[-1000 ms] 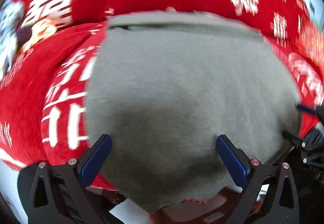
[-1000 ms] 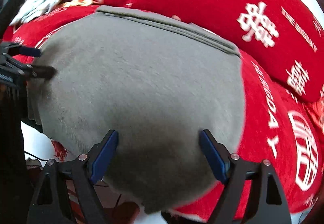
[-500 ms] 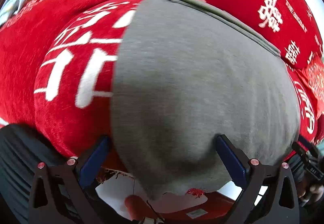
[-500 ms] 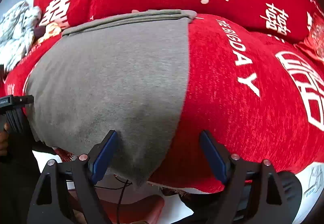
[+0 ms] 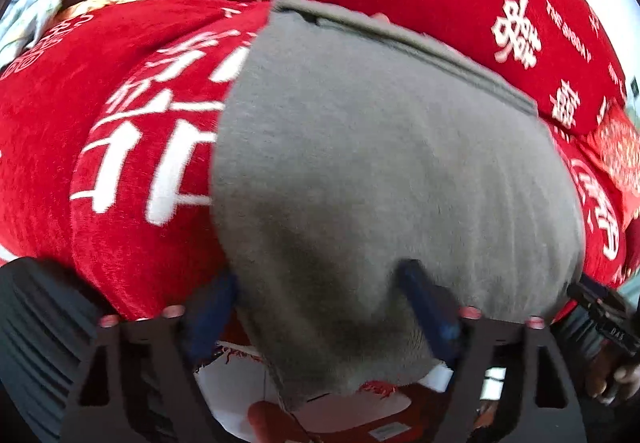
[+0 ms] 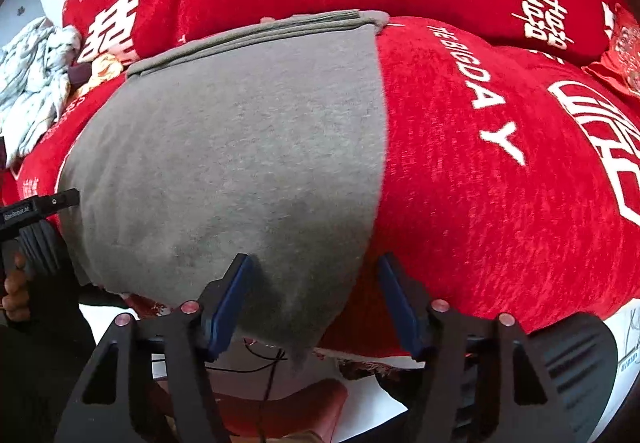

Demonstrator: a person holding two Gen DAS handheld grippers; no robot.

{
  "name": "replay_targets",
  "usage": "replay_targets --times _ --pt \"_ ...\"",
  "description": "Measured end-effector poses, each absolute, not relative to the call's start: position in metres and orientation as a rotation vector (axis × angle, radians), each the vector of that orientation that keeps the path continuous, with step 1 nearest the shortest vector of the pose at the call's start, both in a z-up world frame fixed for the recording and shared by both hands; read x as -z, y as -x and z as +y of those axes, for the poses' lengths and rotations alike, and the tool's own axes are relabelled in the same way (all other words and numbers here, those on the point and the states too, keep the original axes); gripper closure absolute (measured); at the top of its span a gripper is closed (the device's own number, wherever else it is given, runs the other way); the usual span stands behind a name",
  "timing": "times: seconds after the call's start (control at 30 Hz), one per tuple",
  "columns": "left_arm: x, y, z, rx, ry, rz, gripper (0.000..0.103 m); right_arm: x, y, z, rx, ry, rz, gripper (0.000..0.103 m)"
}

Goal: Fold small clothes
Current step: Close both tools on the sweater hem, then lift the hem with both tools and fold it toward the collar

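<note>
Both grippers have shifted to the near corners of the flat grey fleece garment (image 6: 240,163) on the red printed blanket (image 6: 500,183); the left gripper (image 5: 320,307) and right gripper (image 6: 316,299) are closing around its hem, readying a fold.

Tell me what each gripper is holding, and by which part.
Nothing is gripped yet. Both sets of jaws are closing around the near hanging edge of the flat grey knit garment: the left gripper at its left corner, the right gripper at its right corner.

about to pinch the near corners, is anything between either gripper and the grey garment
Nothing visible is. The grey garment lies bare on the red cover; its near hem already sits between the closing jaws of the left gripper and the right gripper.
</note>
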State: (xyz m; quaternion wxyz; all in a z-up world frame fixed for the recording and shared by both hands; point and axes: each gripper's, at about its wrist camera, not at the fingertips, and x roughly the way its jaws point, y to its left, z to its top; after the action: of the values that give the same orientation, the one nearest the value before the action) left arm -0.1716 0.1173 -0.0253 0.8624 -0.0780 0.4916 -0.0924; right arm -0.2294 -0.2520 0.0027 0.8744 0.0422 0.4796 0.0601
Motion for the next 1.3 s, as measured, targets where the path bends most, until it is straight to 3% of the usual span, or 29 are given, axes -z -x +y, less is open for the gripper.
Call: replay_targets --times 0.1,0.17,0.27,0.3,0.33,0.5,0.63,0.7,0.77,0.8,0.83,1.07,1.3 --pt "0.026 0.173 0.115 0.189 0.144 1.024 0.018 0.0 0.23 -0.24 -0.144 -0.059 1.0 0.041" --pt "0.025 0.174 0.118 0.178 0.157 1.014 0.026 0.0 0.229 -0.236 -0.135 -0.05 0.994 0.047" --pt "0.019 0.178 0.126 0.172 0.185 0.984 0.06 -0.001 0.228 -0.232 -0.109 -0.022 0.984 0.071" --pt "0.017 0.179 0.128 0.183 0.2 0.977 0.081 -0.002 0.229 -0.231 -0.118 -0.016 0.978 0.088" --pt "0.016 0.179 0.131 0.201 0.22 0.974 0.086 -0.004 0.23 -0.229 -0.132 -0.016 0.975 0.088" --pt "0.017 0.178 0.136 0.225 0.272 0.98 0.085 -0.006 0.231 -0.236 -0.15 -0.066 0.956 0.088" --pt "0.018 0.179 0.138 0.227 0.286 0.984 0.082 -0.002 0.23 -0.247 -0.191 -0.146 0.965 0.078" --pt "0.017 0.179 0.137 0.229 0.283 0.983 0.082 -0.001 0.23 -0.244 -0.191 -0.128 0.963 0.078" --pt "0.016 0.179 0.14 0.24 0.307 0.984 0.085 -0.001 0.231 -0.238 -0.18 -0.097 0.962 0.08" --pt "0.016 0.179 0.141 0.244 0.323 0.986 0.087 -0.002 0.231 -0.237 -0.173 -0.088 0.961 0.091" --pt "0.014 0.178 0.144 0.252 0.337 0.99 0.091 -0.004 0.231 -0.24 -0.18 -0.105 0.962 0.091" --pt "-0.024 0.161 0.142 0.301 0.326 0.866 0.091 -0.043 0.22 -0.272 -0.244 -0.286 0.832 0.092" --pt "-0.001 0.107 0.143 0.294 0.407 0.934 0.089 -0.032 0.172 -0.259 -0.193 -0.253 0.847 0.091"
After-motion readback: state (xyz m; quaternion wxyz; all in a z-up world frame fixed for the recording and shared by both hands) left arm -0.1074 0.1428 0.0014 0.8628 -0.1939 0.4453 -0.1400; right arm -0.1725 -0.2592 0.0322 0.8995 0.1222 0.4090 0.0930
